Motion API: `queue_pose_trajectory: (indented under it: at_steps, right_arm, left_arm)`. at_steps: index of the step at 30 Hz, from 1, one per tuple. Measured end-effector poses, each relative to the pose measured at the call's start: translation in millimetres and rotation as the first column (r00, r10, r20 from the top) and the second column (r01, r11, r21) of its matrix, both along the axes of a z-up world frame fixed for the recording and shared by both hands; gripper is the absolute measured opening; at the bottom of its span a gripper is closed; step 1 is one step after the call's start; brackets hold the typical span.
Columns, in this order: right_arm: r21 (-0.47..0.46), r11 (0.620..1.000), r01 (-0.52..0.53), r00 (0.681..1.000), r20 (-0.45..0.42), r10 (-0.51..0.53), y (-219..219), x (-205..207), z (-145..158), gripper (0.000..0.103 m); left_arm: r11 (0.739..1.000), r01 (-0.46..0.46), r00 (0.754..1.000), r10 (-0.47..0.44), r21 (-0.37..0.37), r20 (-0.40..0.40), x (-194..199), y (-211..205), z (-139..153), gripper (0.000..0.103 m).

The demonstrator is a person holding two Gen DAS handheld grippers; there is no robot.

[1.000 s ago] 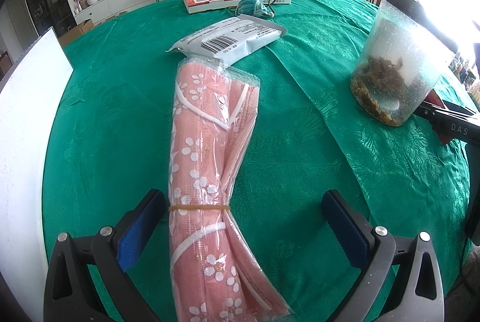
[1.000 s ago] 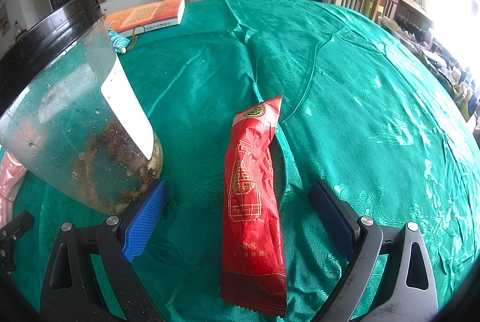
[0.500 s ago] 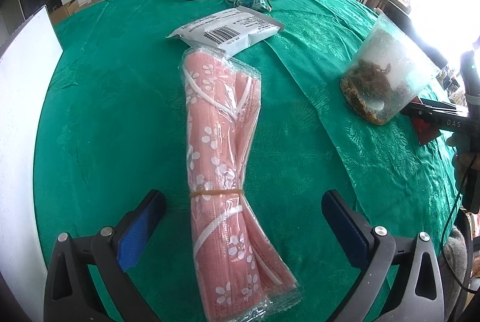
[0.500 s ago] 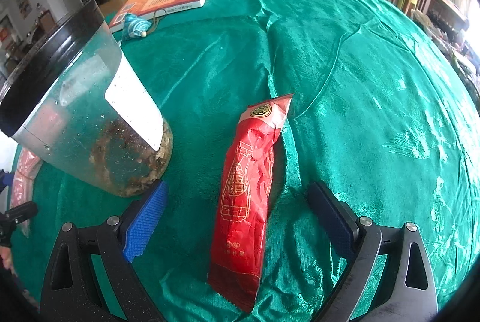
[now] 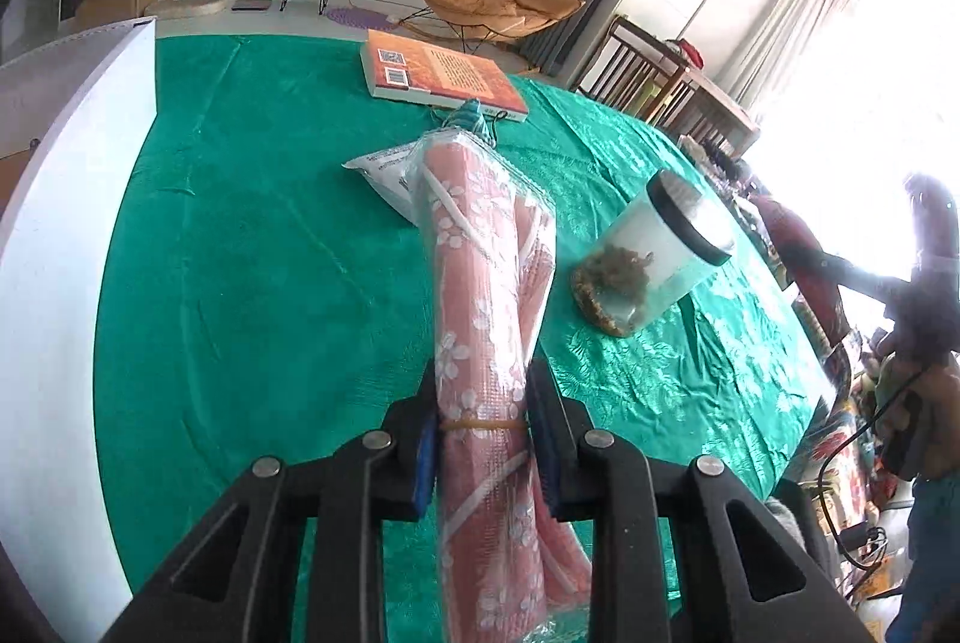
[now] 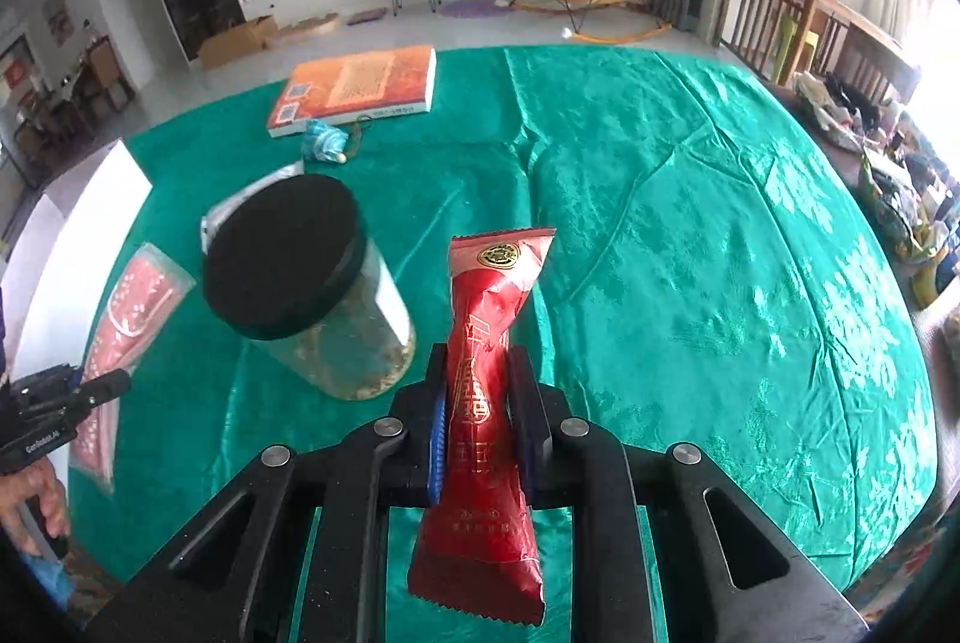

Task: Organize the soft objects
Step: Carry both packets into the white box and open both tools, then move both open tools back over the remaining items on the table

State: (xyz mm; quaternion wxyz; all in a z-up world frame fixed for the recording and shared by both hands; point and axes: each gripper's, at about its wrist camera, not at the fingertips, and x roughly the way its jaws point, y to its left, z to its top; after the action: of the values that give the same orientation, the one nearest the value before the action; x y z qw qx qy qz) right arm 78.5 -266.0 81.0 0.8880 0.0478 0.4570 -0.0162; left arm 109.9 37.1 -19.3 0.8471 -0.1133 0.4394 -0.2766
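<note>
My left gripper is shut on a pink flowered rolled cloth in a clear plastic bag and holds it lifted above the green tablecloth, gripped near its rubber band. The roll also shows at the left of the right wrist view. My right gripper is shut on a long red snack packet and holds it raised above the cloth. A white flat pouch with a barcode lies behind the pink roll.
A clear jar with a black lid and brown contents stands between the two grippers. An orange book and a small teal object lie at the far side. A white board lines the left edge. Chairs stand beyond the table.
Both grippers have closed from open, the left on the pink roll and the right on the red packet. Both have risen, lifting the items off the tablecloth.
</note>
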Motion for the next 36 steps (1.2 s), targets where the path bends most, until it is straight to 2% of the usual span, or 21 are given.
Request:
queue_pose_trajectory:
  at_steps: [2, 4, 7, 9, 11, 12, 13, 14, 15, 16, 18, 19, 20, 22, 25, 27, 29, 31, 34, 36]
  right_arm:
    - [0.049, 0.996, -0.069, 0.997, 0.049, 0.067, 31, -5, 31, 0.02]
    - [0.121, 0.98, -0.16, 0.984, 0.098, 0.149, 73, -4, 58, 0.02]
    - [0.227, 0.916, -0.33, 0.939, 0.183, 0.293, 157, 2, 88, 0.02]
    - [0.29, 0.852, -0.436, 0.896, 0.225, 0.382, 216, 9, 99, 0.02]
    - [0.34, 0.785, -0.517, 0.855, 0.249, 0.455, 272, 15, 101, 0.021]
    - [0.36, 0.756, -0.546, 0.838, 0.253, 0.484, 300, 18, 99, 0.025]
    - [0.382, 0.729, -0.568, 0.823, 0.255, 0.507, 323, 21, 95, 0.028]
    - [0.411, 0.697, -0.588, 0.808, 0.253, 0.532, 344, 23, 88, 0.057]
    - [0.449, 0.663, -0.6, 0.795, 0.242, 0.556, 361, 26, 79, 0.085]
    - [0.479, 0.645, -0.595, 0.794, 0.23, 0.563, 373, 26, 71, 0.084]
    - [0.5, 0.647, -0.576, 0.807, 0.224, 0.546, 373, 25, 60, 0.084]
    - [0.492, 0.661, -0.567, 0.816, 0.224, 0.533, 365, 22, 54, 0.084]
    - [0.466, 0.691, -0.553, 0.829, 0.221, 0.514, 355, 20, 49, 0.084]
    - [0.384, 0.773, -0.504, 0.863, 0.199, 0.464, 326, 18, 36, 0.084]
    - [0.252, 0.885, -0.393, 0.919, 0.152, 0.364, 268, 11, 5, 0.084]
    - [0.181, 0.939, -0.291, 0.955, 0.107, 0.276, 228, -2, -22, 0.084]
    - [0.137, 0.972, -0.192, 0.98, 0.069, 0.184, 189, -19, -52, 0.084]
    - [0.083, 0.994, -0.077, 0.996, 0.048, 0.074, 153, -33, -78, 0.084]
    - [-0.01, 0.997, 0.079, 0.994, 0.07, -0.079, 107, -46, -94, 0.084]
    - [-0.041, 0.987, 0.153, 0.983, 0.105, -0.148, 88, -54, -97, 0.084]
  left_arm:
    - [0.999, -0.046, 0.998, 0.047, -0.024, 0.039, -11, 30, 25, 0.026]
    - [0.994, -0.109, 0.99, 0.11, -0.014, 0.091, -23, 68, 50, 0.026]
    - [0.971, -0.236, 0.962, 0.229, 0.032, 0.152, -41, 131, 79, 0.026]
    - [0.938, -0.336, 0.932, 0.317, 0.089, 0.177, -55, 174, 89, 0.026]
    - [0.879, -0.448, 0.889, 0.419, 0.166, 0.185, -64, 212, 88, 0.029]
    - [0.84, -0.5, 0.864, 0.47, 0.212, 0.179, -66, 229, 84, 0.031]
    - [0.798, -0.546, 0.838, 0.519, 0.254, 0.169, -67, 245, 77, 0.045]
    - [0.763, -0.582, 0.812, 0.562, 0.28, 0.157, -69, 261, 70, 0.069]
    - [0.734, -0.615, 0.786, 0.601, 0.288, 0.145, -72, 272, 64, 0.08]
    - [0.714, -0.643, 0.762, 0.633, 0.277, 0.136, -75, 281, 60, 0.087]
    - [0.704, -0.671, 0.738, 0.663, 0.233, 0.125, -81, 289, 57, 0.088]
    - [0.705, -0.675, 0.736, 0.666, 0.216, 0.124, -81, 288, 54, 0.088]
    - [0.709, -0.674, 0.737, 0.664, 0.206, 0.124, -81, 286, 53, 0.088]
    - [0.742, -0.647, 0.762, 0.636, 0.174, 0.122, -76, 269, 53, 0.088]
    - [0.839, -0.534, 0.844, 0.522, 0.105, 0.122, -67, 219, 59, 0.088]
    - [0.901, -0.427, 0.901, 0.416, 0.081, 0.12, -58, 172, 68, 0.088]
    - [0.95, -0.303, 0.949, 0.294, 0.077, 0.113, -53, 122, 67, 0.088]
    - [0.98, -0.181, 0.98, 0.174, 0.076, 0.091, -50, 73, 58, 0.092]
    - [0.996, -0.06, 0.998, 0.058, 0.063, 0.036, -44, 15, 31, 0.093]
    - [0.997, -0.033, 0.999, 0.035, 0.074, -0.022, -35, -10, 5, 0.093]
